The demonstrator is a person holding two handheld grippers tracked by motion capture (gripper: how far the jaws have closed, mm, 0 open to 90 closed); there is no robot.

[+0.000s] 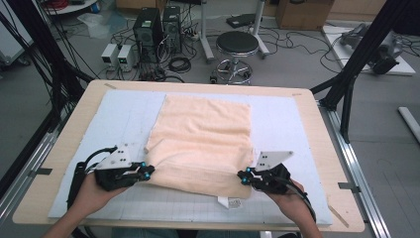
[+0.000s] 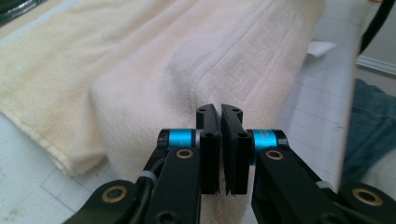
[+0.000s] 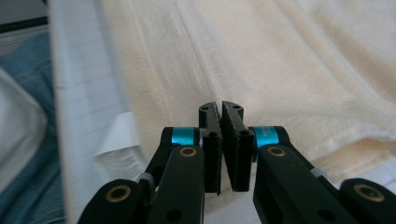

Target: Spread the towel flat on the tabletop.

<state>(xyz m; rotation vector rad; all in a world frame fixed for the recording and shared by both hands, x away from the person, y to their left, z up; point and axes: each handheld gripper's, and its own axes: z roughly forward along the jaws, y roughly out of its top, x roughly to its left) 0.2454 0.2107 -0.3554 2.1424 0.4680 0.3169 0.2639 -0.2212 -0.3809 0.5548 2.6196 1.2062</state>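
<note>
A cream towel (image 1: 203,134) lies spread on a pale gridded mat (image 1: 126,114), and its near edge is raised off the mat between my two grippers. My left gripper (image 1: 148,171) is at the towel's near left corner, jaws shut on the cloth (image 2: 187,56). In the left gripper view the left gripper (image 2: 219,110) has its pads pressed together with towel draping below them. My right gripper (image 1: 242,176) holds the near right corner the same way. In the right gripper view the right gripper (image 3: 219,106) is shut on the towel (image 3: 280,60). A white label (image 1: 229,202) hangs under the near edge.
The mat covers most of a wooden table (image 1: 317,124). Beyond the far edge stand a round stool (image 1: 237,45), computer towers (image 1: 148,27) and cables on the floor. Black frame posts (image 1: 356,64) rise at both sides. A person's jeans (image 2: 373,126) show below the near edge.
</note>
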